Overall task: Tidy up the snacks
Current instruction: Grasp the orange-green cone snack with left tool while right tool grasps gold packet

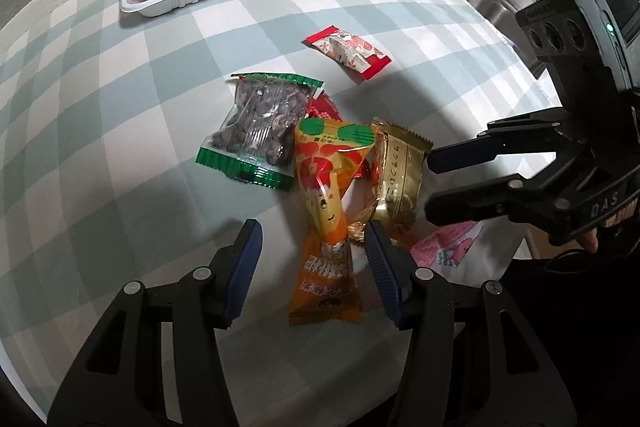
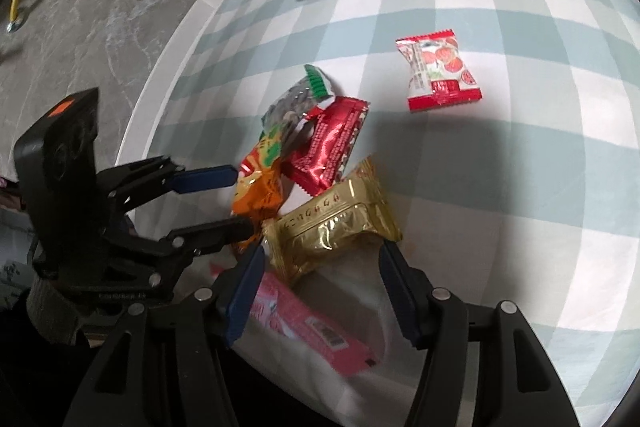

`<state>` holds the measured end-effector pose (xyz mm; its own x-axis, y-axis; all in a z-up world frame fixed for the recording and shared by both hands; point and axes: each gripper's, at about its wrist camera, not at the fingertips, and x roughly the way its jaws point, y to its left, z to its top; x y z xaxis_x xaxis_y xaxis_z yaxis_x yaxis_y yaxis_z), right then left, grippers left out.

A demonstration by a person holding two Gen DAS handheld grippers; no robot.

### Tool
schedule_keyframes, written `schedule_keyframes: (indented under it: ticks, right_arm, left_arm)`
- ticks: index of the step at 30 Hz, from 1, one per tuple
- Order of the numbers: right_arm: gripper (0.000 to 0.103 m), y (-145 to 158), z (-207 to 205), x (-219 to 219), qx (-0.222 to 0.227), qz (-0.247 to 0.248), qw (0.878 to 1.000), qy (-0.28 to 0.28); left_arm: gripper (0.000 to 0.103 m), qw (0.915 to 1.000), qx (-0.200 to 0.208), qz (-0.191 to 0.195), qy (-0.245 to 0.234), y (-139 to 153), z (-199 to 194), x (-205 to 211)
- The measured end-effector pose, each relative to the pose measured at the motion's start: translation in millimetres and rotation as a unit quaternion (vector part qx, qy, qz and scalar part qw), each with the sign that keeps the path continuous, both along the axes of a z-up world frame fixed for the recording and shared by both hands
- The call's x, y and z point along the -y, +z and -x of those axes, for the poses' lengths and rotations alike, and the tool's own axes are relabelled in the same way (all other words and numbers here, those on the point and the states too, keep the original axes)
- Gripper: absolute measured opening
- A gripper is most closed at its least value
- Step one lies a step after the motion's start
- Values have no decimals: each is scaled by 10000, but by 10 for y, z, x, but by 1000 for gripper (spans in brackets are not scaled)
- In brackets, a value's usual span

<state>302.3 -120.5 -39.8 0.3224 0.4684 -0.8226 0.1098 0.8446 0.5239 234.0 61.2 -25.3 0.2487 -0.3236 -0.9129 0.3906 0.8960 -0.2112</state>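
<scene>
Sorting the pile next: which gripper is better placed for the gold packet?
Right. The right gripper hangs open just above the gold packet, its edge between the fingers. The left gripper straddles the orange packet instead.

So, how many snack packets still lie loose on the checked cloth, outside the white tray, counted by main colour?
Red: 2, strawberry-print packet, shiny red packet
Green-edged clear: 1
Orange: 1
Gold: 1
Pink: 1
Total: 6
</scene>
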Motion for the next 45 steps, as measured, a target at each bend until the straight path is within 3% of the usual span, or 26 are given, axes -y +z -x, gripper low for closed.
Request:
schedule_keyframes:
  ticks: [11, 17, 28, 39, 45]
  right_arm:
    - [63, -18, -204, -189, 6, 440, 9990, 54]
    - [64, 1, -264, -329, 95, 959, 9949, 304]
    - [47, 26, -165, -300, 270, 1455, 9876, 533]
    - [42, 59, -53, -153, 357, 1371, 9888, 465]
    - [42, 56, -53, -114, 327, 1246, 9909, 382]
  left_arm:
    - [51, 10000, 5, -14, 29, -33, 25, -38]
    - [51, 10000, 26, -21, 7, -61, -6, -8]
    - [51, 9997, 123, -30, -186, -141, -91, 171]
    - [26, 9991, 371, -181, -136, -197, -168, 217]
    - [26, 9993, 353, -109, -29, -197, -170, 192]
